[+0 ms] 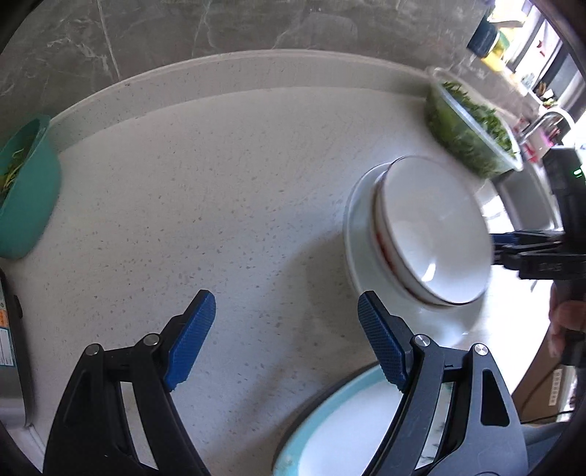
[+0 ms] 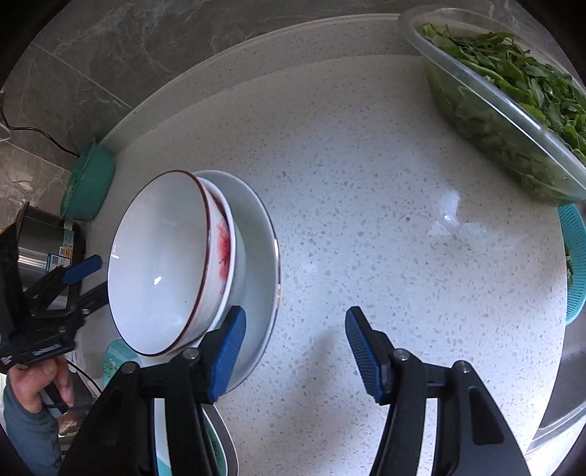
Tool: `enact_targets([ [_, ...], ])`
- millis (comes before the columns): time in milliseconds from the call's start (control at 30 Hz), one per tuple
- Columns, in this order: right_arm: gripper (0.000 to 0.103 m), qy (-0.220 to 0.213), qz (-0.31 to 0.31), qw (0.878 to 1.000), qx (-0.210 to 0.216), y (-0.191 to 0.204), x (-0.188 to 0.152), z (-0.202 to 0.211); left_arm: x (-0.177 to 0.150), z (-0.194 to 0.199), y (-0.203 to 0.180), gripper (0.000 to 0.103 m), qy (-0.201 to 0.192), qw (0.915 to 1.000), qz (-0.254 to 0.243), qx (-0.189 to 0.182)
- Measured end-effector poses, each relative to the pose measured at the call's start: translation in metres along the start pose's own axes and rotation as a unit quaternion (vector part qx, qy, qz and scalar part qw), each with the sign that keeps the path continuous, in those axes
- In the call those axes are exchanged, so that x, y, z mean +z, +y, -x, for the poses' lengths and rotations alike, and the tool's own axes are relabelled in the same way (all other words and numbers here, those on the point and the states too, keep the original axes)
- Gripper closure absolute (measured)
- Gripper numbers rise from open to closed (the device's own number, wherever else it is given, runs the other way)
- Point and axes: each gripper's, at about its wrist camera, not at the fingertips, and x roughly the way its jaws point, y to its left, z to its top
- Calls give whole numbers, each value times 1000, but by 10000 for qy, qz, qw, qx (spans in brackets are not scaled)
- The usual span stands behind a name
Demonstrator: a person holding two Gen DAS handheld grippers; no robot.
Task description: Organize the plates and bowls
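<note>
Speckled white stone countertop (image 2: 366,205) w/ raised back lip; grey marble-look wall tiles (image 1: 146,33) behind. Steel sink (image 2: 564,395) at right edge. Bright daylight, glare on counter.

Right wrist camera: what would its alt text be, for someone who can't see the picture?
A stack of white bowls sits on a white plate on a speckled counter, left of the open, empty right gripper. A clear tub of greens stands at upper right; the left gripper, held in a hand, shows at far left.
</note>
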Motion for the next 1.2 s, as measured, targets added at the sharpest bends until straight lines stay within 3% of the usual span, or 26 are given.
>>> enact_targets([
  [267,42,60,-43,10000,15,1,3,-10,12,-22,-18,23,298,9993,-216,-48],
  [367,47,29,-66,10000,41,0,4,-13,13,-33,-22,24,388,9989,-254,17],
  [533,56,43,-54,9999,103,4,5,-21,14,-51,-20,40,483,9986,-26,-198],
  [600,63,70,-65,9998,155,6,5,-25,15,-57,-20,52,466,9983,26,-338],
  [767,68,85,-146,9994,312,7,6,-31,19,-66,-33,70,571,9970,-126,-516],
  [900,79,27,-136,9991,391,10,8,-31,17,-69,-33,73,543,9969,-13,-565],
  [1200,85,-118,-40,9988,477,16,8,-33,21,-67,-34,91,328,9980,8,-546],
])
